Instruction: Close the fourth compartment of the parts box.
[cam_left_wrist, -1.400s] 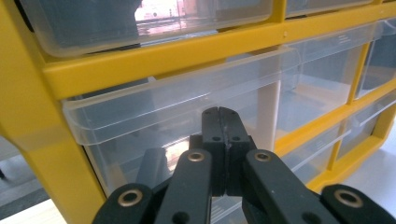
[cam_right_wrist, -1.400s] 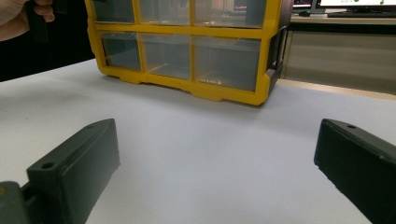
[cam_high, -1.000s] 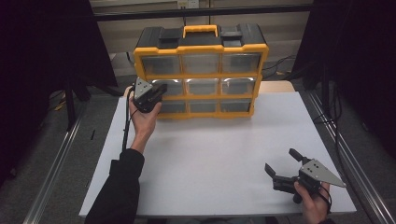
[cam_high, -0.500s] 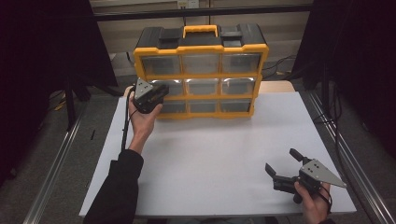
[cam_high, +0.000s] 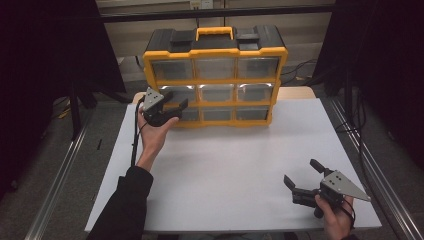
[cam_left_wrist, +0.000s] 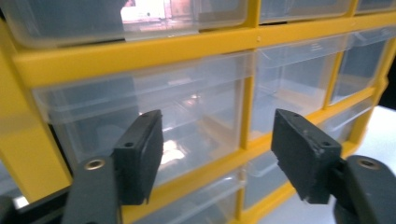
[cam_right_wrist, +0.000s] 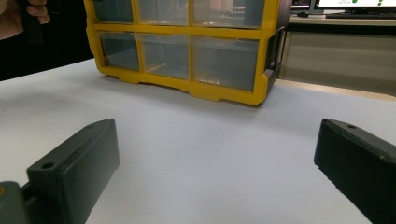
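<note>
Facing the left gripper (cam_high: 175, 102), the clear drawer (cam_left_wrist: 154, 116) bears no legible label.

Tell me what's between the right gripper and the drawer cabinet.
Nothing: bare white table separates the right gripper from the drawer cabinet, shown in the high and right gripper views.

In front of me a flat white rectangular surface (cam_high: 225, 175) carries a yellow-and-black plastic organiser with clear drawers (cam_high: 215, 75), standing upright at its far edge.
</note>
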